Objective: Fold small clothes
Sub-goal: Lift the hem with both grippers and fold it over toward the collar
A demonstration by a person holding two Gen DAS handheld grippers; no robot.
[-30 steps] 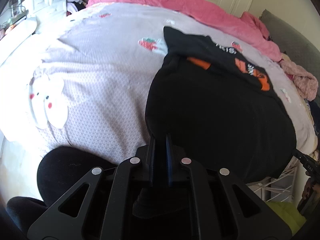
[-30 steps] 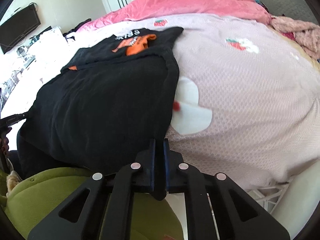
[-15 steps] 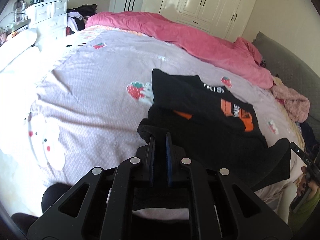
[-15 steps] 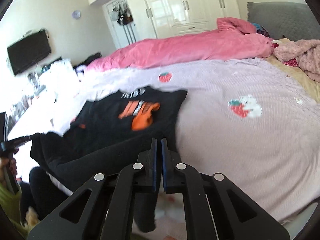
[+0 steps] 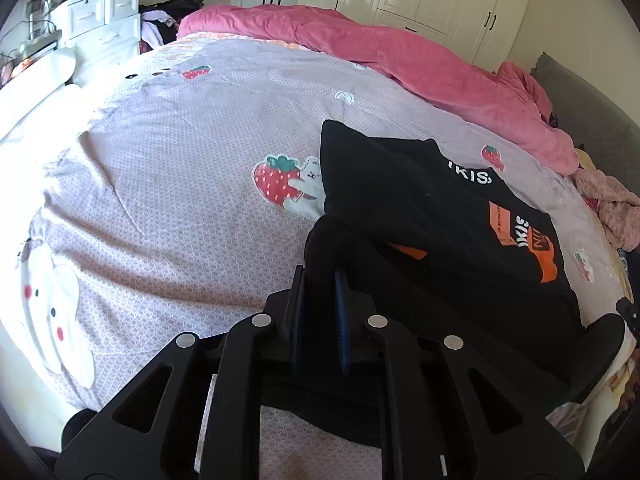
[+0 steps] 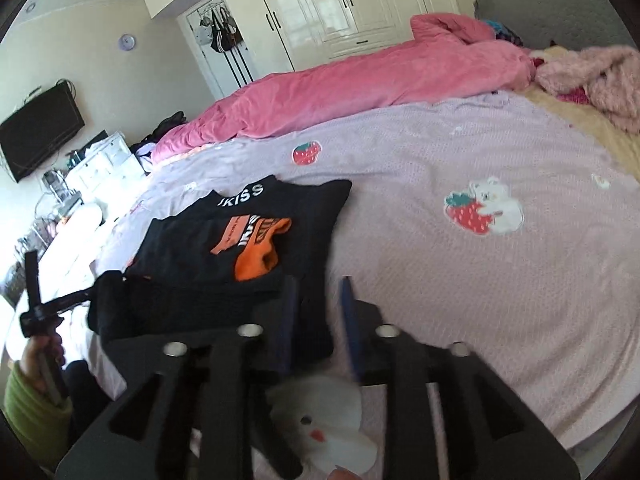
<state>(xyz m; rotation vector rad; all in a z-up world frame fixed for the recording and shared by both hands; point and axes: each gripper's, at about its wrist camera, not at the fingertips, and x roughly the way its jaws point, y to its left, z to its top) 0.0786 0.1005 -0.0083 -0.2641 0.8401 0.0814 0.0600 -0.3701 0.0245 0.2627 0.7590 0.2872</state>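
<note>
A black T-shirt (image 5: 420,208) with an orange and white print lies on the lilac bedspread (image 5: 180,160), its near hem lifted and doubled over toward the print. My left gripper (image 5: 320,312) is shut on the hem's left corner and holds it just above the bed. In the right wrist view the same shirt (image 6: 240,240) lies left of centre. My right gripper (image 6: 316,320) has its fingers a little apart, with the hem's right corner between them.
A pink duvet (image 5: 400,60) is bunched along the far side of the bed, with a fluffy pink garment (image 6: 600,76) at the headboard end. White drawers (image 5: 104,24) stand left of the bed and wardrobes (image 6: 340,4) behind it.
Both grippers rose and carried the near hem up and forward over the shirt. The right gripper's fingers, pressed together before, now stand a little apart.
</note>
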